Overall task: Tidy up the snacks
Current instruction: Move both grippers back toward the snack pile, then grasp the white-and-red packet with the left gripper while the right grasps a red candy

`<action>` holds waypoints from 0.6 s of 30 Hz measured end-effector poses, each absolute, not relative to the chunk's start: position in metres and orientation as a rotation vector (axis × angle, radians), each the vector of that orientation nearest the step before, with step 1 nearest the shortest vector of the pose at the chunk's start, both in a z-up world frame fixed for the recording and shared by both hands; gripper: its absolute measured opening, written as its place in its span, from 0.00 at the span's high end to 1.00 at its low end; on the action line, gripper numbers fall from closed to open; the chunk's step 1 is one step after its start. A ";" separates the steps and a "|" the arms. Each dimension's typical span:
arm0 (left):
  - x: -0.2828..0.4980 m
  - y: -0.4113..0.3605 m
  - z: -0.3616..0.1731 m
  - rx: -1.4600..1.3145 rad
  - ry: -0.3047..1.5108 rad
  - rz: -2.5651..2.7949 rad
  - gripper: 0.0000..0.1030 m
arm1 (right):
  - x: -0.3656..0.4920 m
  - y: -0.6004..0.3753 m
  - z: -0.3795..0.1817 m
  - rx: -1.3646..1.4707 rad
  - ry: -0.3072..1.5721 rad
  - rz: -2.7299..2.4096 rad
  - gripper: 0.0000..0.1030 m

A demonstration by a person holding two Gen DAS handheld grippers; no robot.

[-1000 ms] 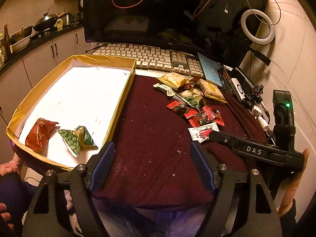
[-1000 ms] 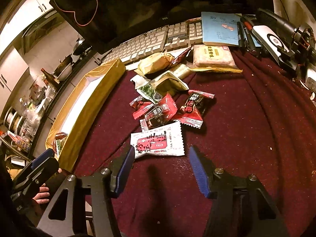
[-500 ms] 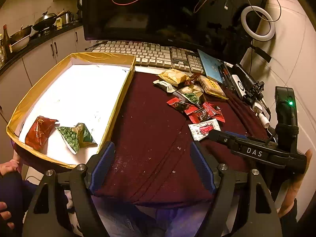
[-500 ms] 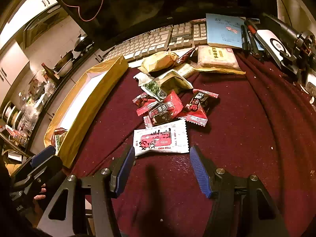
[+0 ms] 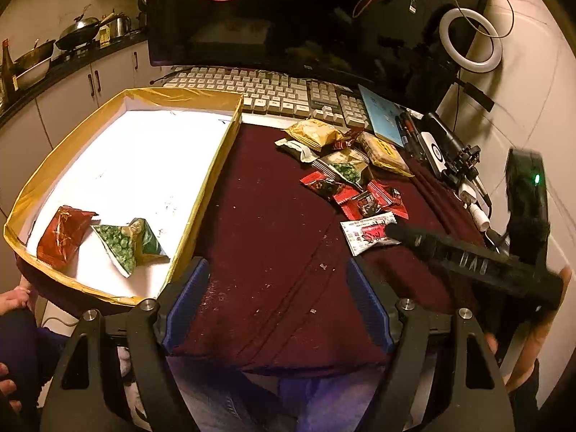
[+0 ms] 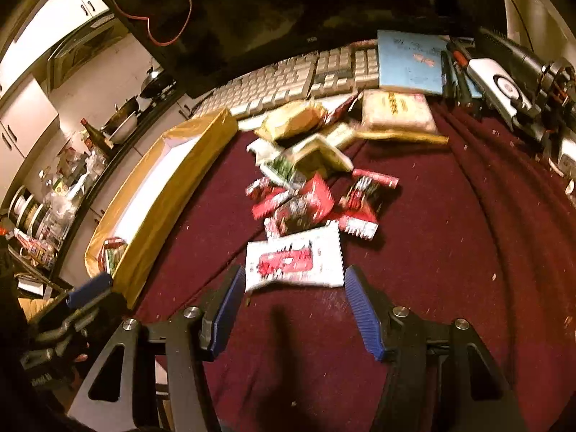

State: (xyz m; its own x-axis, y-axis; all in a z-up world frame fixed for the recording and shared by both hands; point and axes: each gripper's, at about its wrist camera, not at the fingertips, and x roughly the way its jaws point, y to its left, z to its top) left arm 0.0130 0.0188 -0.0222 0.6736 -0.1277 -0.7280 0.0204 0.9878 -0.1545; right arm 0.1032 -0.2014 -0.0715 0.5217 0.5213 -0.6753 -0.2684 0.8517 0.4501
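Loose snack packets (image 5: 345,172) lie heaped on the dark red cloth (image 5: 273,223) in front of a keyboard. The nearest is a white packet with a red label (image 6: 295,261). Its near edge sits between the fingertips of my right gripper (image 6: 293,280), which is open; the pads do not press on it. The left wrist view shows the right gripper (image 5: 468,255) reaching over the same white packet (image 5: 363,234). My left gripper (image 5: 277,288) hangs open and empty over bare cloth at the table's front. The gold-rimmed box (image 5: 216,165) to the left holds a red-brown packet (image 5: 64,234) and a green pea packet (image 5: 126,244).
A keyboard (image 5: 273,90) and a dark monitor (image 5: 288,18) stand behind the cloth. A blue booklet (image 6: 410,61), pens and camera gear (image 6: 511,86) crowd the back right. A ring light (image 5: 471,39) hangs on the wall. A person's hand (image 5: 14,295) rests at the lower left.
The right gripper has edged slightly further over the white packet, and its view is now blurred. The left gripper and the box contents look the same.
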 end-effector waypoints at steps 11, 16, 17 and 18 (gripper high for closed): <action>0.014 0.007 -0.024 -0.081 0.837 -0.101 0.24 | 0.160 -0.214 -0.084 0.318 0.963 0.342 0.67; 0.018 -0.002 -0.024 -0.051 0.843 -0.130 0.24 | 0.163 -0.197 -0.086 0.251 0.915 0.323 0.77; 0.019 -0.005 -0.022 -0.041 0.841 -0.141 0.24 | 0.162 -0.198 -0.085 0.251 0.912 0.315 0.78; 0.020 -0.010 -0.021 -0.025 0.835 -0.158 0.24 | 0.159 -0.202 -0.085 0.272 0.904 0.335 0.78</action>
